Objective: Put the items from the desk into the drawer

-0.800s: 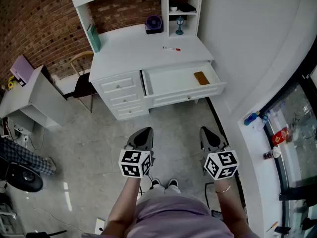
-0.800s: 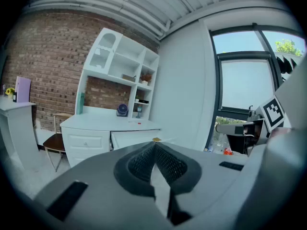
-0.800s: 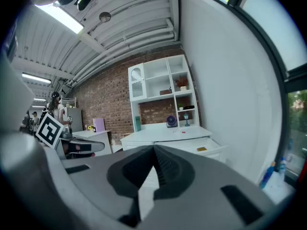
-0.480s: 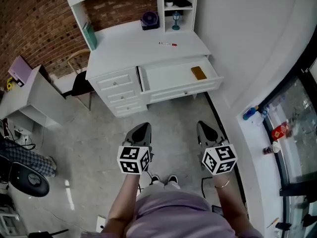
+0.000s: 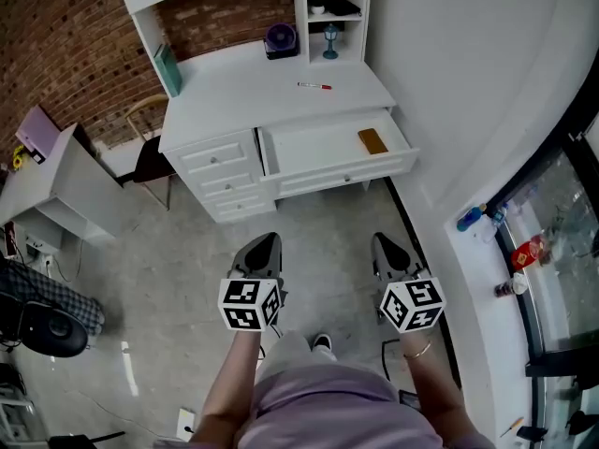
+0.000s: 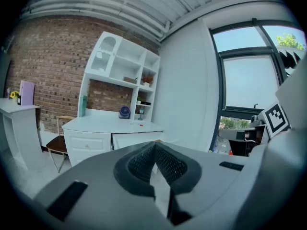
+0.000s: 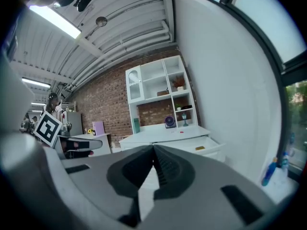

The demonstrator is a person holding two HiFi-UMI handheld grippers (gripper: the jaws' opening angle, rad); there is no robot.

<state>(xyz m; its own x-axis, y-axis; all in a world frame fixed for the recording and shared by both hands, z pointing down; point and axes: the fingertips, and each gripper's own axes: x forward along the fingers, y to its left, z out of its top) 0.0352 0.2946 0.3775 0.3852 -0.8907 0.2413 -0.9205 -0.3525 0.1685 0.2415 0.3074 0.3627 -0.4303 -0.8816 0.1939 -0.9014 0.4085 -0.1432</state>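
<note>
Desk (image 5: 245, 94) slightly leftward, drawer (image 5: 318, 148) open

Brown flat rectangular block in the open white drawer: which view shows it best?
Head view. The brown flat rectangular block is seen whole from above, lying at the right end of the open white drawer. The right gripper view shows it only as a small, low-angle patch. The left gripper view sits too low to see into the drawer.

Daylight from the window (image 6: 247, 75) on the right and a ceiling strip light (image 7: 53, 19) keep the room evenly bright, and the shadows are soft. The white bench (image 5: 253, 92) shows no glare. A pale glint lies on the near-left floor (image 5: 124, 363). Both gripper views bend strongly, blacken at the corners, and blur the near jaws.
</note>
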